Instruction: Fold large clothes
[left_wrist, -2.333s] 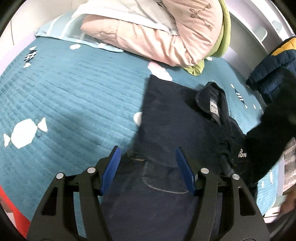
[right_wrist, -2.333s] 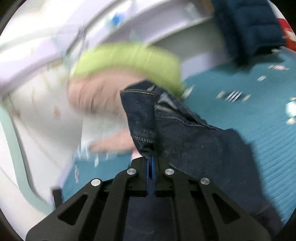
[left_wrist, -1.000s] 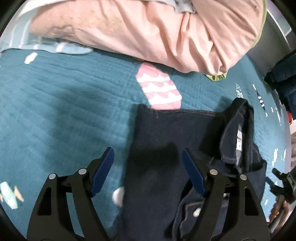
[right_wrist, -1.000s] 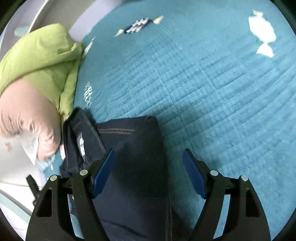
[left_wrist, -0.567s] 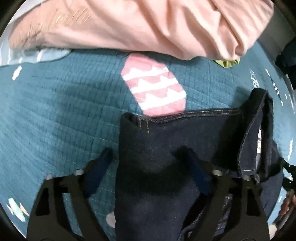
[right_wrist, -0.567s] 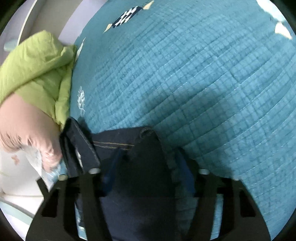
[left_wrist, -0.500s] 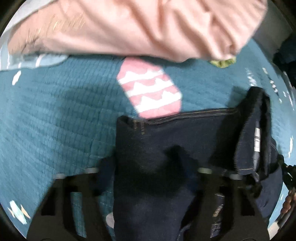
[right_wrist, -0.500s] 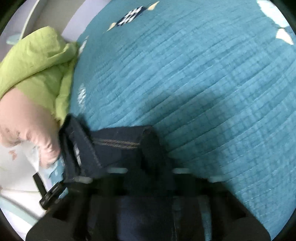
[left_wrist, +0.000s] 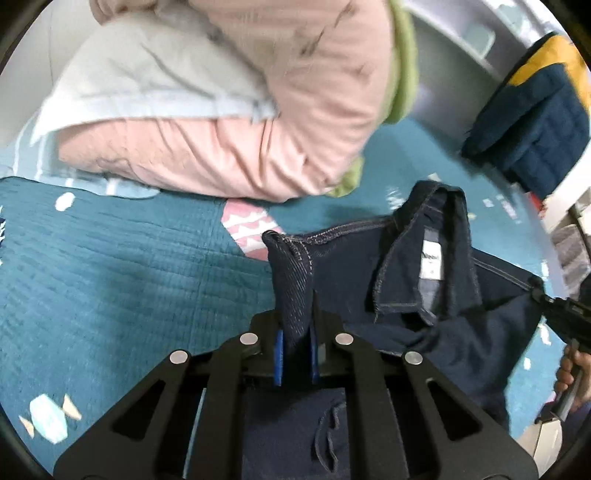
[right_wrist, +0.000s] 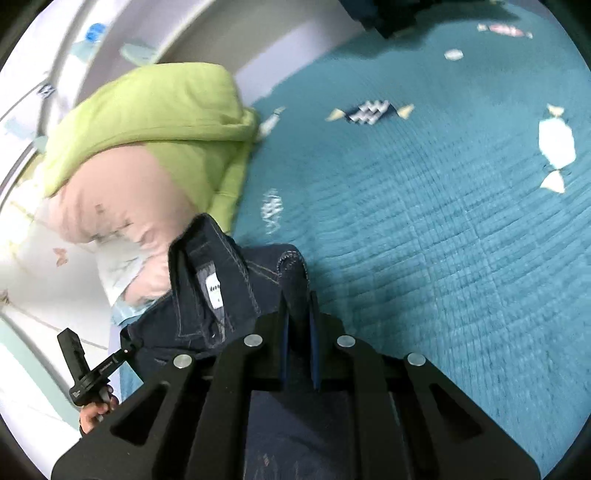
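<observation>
Left wrist view: my left gripper, open a second ago, now clamps the denim garment corner; my right gripper pinches the other, lifted above the teal bedspread, ready for folding.

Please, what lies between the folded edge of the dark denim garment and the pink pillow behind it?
In the left wrist view, only bedcover: the teal quilt, with its pink patterned patch, lies between the denim garment and the pink pillow.

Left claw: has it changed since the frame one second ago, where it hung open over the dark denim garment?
Yes. The left claw has shut on the denim garment's top corner, which now stands raised beside the quilt's pink patch.
</observation>
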